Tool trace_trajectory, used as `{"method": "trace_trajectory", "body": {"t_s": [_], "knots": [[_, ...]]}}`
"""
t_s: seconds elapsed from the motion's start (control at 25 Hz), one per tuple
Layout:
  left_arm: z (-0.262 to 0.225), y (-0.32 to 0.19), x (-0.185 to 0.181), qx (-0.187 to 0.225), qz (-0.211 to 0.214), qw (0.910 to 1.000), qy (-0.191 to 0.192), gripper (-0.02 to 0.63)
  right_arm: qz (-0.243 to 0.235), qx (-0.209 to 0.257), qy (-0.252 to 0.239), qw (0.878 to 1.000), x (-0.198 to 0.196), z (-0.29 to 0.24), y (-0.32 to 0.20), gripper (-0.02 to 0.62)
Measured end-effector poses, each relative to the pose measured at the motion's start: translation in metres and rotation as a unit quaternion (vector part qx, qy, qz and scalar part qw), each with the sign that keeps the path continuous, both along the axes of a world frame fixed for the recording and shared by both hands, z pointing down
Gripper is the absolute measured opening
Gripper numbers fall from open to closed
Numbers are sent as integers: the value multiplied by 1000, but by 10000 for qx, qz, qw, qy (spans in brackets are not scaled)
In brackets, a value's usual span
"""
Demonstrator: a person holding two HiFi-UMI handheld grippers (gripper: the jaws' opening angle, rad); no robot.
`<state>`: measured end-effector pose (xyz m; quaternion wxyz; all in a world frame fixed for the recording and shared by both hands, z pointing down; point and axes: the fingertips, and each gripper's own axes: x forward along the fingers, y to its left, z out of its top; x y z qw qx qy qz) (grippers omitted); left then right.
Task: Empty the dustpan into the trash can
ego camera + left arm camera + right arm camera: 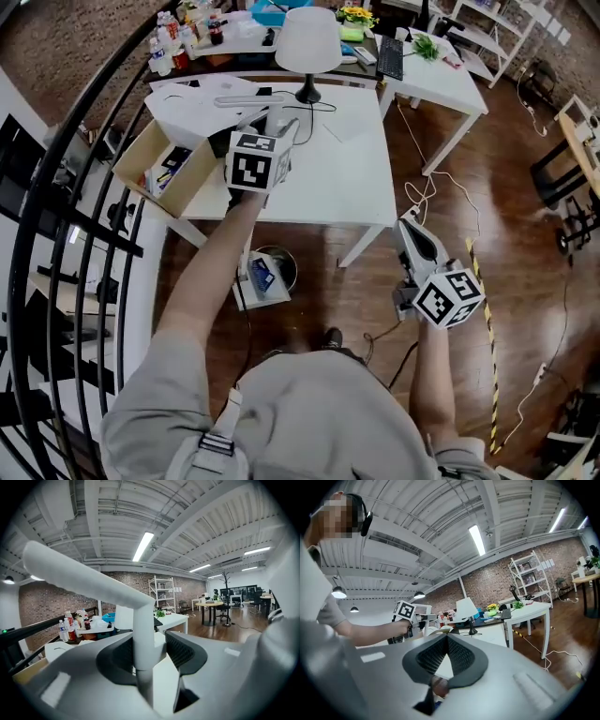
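Note:
My left gripper (279, 131) is held out over the white table (347, 178), shut on the white dustpan's handle (242, 99). In the left gripper view the handle's upright stem (143, 630) stands between the jaws of the left gripper (145, 651), and its long bar runs up to the left. The pan itself I cannot make out for sure. The small round trash can (279, 267) stands on the floor under the table's near edge. My right gripper (408, 230) hangs over the wood floor right of the table; in its own view the right gripper (446, 641) has its pad tips together and holds nothing.
An open cardboard box (164, 167) sits at the table's left end, and a white lamp (307, 42) at its far side. A black curved railing (56, 187) runs along the left. Cables (441, 187) and striped tape (487, 337) lie on the floor at the right.

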<state>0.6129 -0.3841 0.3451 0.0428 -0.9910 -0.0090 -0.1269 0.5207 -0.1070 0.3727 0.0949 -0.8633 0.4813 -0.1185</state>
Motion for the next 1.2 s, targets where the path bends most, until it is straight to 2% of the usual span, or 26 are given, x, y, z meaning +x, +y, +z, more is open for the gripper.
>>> {"method": "trace_trajectory", "body": {"t_s": [0.24,0.48,0.88,1.04,1.2], "knots": [[10,64,54,335,209,9992,-74,181,197,101,-100,9997,25,7,49,-2],[24,115,81,412,442,9980,-201,167,357,181,-227,9989,42,19,91,-2],[35,145,92,395,604,9968,-345,158,307,251,-418,9983,42,33,115,-2],[33,153,90,403,692,9963,-321,158,296,283,-465,9981,42,36,122,-2],[23,148,77,440,578,9972,-200,160,145,308,-477,9983,39,34,118,-2]]}}
